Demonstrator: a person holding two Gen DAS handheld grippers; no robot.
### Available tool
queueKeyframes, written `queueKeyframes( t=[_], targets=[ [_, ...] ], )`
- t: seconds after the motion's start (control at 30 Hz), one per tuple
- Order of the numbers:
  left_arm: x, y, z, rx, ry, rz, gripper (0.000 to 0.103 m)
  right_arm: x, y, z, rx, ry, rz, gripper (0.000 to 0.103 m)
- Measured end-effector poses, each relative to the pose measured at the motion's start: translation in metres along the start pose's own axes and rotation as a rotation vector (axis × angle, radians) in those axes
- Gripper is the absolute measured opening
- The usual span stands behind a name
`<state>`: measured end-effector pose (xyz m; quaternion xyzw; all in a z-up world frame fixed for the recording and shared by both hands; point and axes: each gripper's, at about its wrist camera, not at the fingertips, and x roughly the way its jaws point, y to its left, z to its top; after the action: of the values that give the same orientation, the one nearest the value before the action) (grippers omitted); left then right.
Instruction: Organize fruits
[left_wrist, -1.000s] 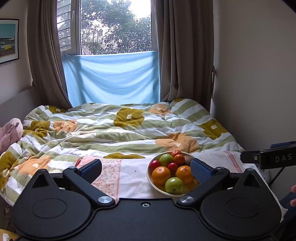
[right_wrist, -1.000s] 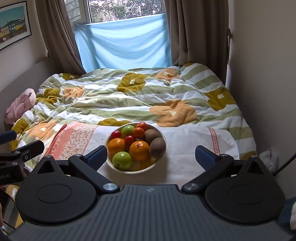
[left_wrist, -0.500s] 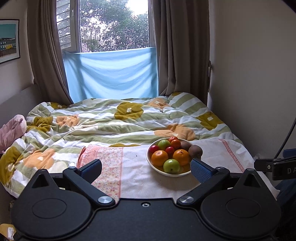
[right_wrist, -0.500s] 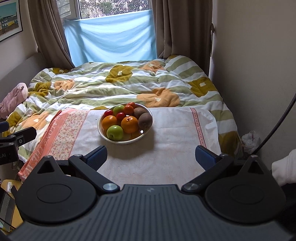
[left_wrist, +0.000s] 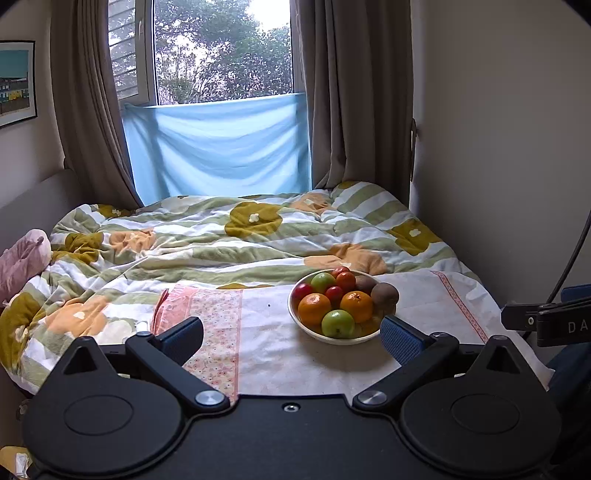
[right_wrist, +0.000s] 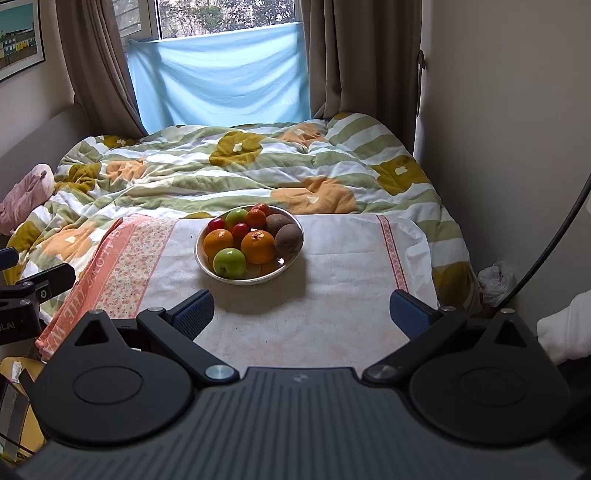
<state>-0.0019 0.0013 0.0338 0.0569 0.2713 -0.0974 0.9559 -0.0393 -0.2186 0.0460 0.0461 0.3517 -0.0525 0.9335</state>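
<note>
— What's in the white bowl (right_wrist: 288, 264)?

— Two oranges (right_wrist: 258, 246), two green apples (right_wrist: 229, 262), two kiwis (right_wrist: 288, 238), two small red fruits (right_wrist: 239, 230) and two small orange-red ones at the back. It sits on a white cloth (right_wrist: 332, 295) spread over the bed (right_wrist: 258, 166).

— And the tools?

— Left hand-held gripper (left_wrist: 291, 334) spread wide, empty, just short of the bowl. Right hand-held gripper (right_wrist: 302, 308) equally wide, empty, nearer than the bowl.

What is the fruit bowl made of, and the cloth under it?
The bowl looks like glazed ceramic, or maybe hard plastic: smooth, off-white, with a small shiny glint inside. The cloth seems to be woven cotton, like a towel: matte, soft, slightly wrinkled, with a printed pink flower border.
</note>
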Motion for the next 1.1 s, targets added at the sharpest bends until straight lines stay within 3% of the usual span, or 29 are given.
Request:
queueKeyframes(
  t=[1.1],
  targets=[
    [0.007, 0.004, 0.003, -0.004, 0.016, 0.001, 0.103, 0.011, 0.004, 0.006, 0.001, 0.014, -0.006, 0.103]
  ],
)
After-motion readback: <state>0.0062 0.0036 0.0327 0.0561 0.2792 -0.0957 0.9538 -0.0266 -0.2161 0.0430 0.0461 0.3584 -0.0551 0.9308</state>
